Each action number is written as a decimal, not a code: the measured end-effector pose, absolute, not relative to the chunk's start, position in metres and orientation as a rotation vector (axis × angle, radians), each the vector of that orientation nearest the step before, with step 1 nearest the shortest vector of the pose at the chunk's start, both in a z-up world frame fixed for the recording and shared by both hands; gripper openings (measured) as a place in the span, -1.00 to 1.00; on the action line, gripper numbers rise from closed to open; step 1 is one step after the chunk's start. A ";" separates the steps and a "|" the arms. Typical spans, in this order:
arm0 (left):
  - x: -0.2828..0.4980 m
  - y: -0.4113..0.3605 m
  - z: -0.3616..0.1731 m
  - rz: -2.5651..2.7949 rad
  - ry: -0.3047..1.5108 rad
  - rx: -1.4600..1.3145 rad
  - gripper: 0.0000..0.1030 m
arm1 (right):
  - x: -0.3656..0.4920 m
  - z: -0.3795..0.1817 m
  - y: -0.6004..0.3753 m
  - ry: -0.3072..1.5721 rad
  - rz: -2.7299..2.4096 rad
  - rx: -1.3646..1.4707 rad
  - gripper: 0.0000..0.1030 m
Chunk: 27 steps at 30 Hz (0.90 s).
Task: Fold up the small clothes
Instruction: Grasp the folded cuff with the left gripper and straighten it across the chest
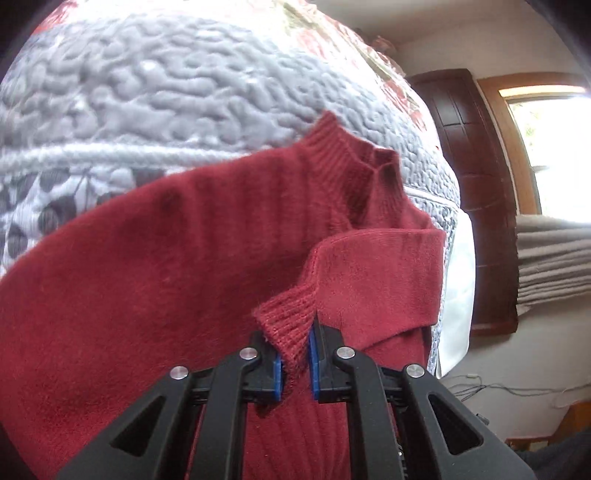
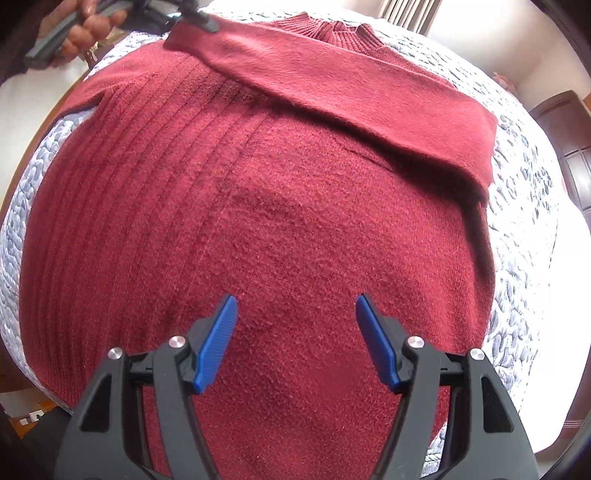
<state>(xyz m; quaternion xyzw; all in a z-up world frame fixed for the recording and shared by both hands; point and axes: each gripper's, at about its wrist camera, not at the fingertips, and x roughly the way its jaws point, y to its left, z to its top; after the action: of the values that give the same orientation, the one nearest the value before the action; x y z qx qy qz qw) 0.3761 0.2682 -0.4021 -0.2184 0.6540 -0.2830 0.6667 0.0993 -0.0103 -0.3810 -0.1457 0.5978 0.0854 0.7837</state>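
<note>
A dark red sweater point(image 2: 295, 221) lies spread on a bed under a grey quilt point(image 1: 147, 92), with no readable label or writing on either. The left tool point(image 1: 295, 360) is clenched on the ribbed cuff point(image 1: 288, 321) of one sleeve point(image 2: 351, 96), which is folded across the chest. Only the left wrist view shows a dark wooden door point(image 1: 469, 177) and a bright window point(image 1: 554, 147). The right wrist view shows the right tool point(image 2: 295, 339) released, hovering over the sweater's body, and a hand point(image 2: 85, 26) gripping the left tool's handle.
</note>
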 end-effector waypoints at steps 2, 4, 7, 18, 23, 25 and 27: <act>0.373 0.279 -0.416 -0.612 1.489 -0.536 -0.80 | 0.097 -0.383 -0.011 1.298 0.182 -0.322 0.29; 0.370 0.286 -0.418 -0.627 1.473 -0.614 -0.80 | 0.096 -0.384 -0.011 1.302 0.180 -0.326 0.29; 0.371 0.285 -0.407 -0.644 1.438 -0.629 -0.80 | 0.095 -0.384 -0.012 1.301 0.179 -0.333 0.29; 0.363 0.290 -0.446 -0.595 1.552 -0.663 -0.72 | 0.158 -0.374 -0.065 1.079 0.043 -0.325 0.29; 0.357 0.306 -0.438 -0.535 1.508 -0.672 -0.49 | 0.223 -0.374 -0.101 1.037 -0.040 -0.251 0.18; 0.352 0.311 -0.426 -0.519 1.479 -0.654 -0.20 | 0.243 -0.376 -0.115 1.048 -0.063 -0.189 0.18; 0.346 0.316 -0.411 -0.497 1.432 -0.651 0.06 | 0.258 -0.382 -0.125 1.065 -0.076 -0.157 0.17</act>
<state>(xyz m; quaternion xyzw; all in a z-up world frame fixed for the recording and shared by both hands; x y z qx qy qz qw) 0.3457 0.3160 -0.4109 -0.2898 0.6377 -0.2214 0.6785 0.2578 -0.1249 -0.3819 -0.0746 0.5069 -0.0360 0.8580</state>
